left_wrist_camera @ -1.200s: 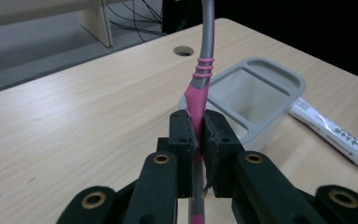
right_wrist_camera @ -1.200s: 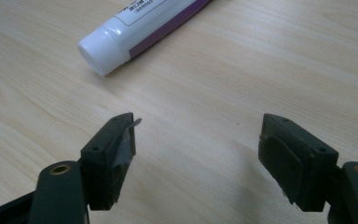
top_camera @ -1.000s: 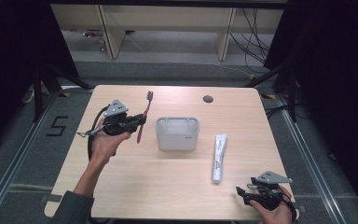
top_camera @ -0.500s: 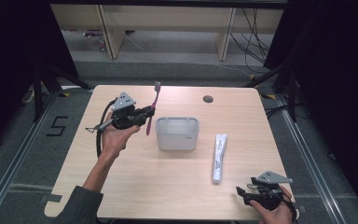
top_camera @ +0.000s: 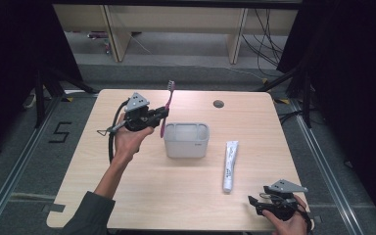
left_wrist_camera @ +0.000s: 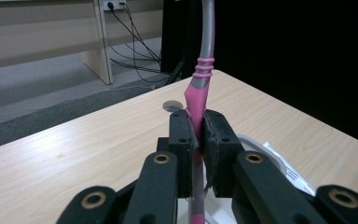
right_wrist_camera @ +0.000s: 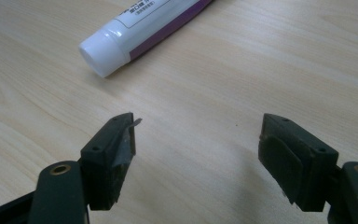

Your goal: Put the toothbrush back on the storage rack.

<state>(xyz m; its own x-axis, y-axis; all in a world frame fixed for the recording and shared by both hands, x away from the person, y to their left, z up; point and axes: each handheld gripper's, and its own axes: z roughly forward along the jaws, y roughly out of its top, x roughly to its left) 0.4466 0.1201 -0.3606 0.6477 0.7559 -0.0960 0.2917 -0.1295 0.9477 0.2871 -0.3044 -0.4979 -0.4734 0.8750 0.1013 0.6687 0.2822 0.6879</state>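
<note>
**Toothbrush clamped above the holder**

The left claw [top_camera: 162,113] is clamped on the pink handle of a toothbrush [top_camera: 167,105], which stands nearly upright in the air, bristles up, just left of the grey holder box [top_camera: 186,140] on the wooden surface [top_camera: 176,196]. The right claw [right_wrist_camera: 198,140] gapes wide and empty near the front right corner, its jaws just short of the white cap of the toothpaste tube [top_camera: 229,165].

left tool [top_camera: 160,113]: black body, grey three-cornered plate on top, thick black cable looping down beside the wrist
left tool jaws: flat black blocks with small screw holes, on black link arms with brass-ringed pivots
right tool [right_wrist_camera: 196,140]: black, with a grey three-cornered plate; worn grey lining on the pads [right_wrist_camera: 127,144]
left sleeve [top_camera: 85,215]: dark grey-green cloth covering the forearm
</note>
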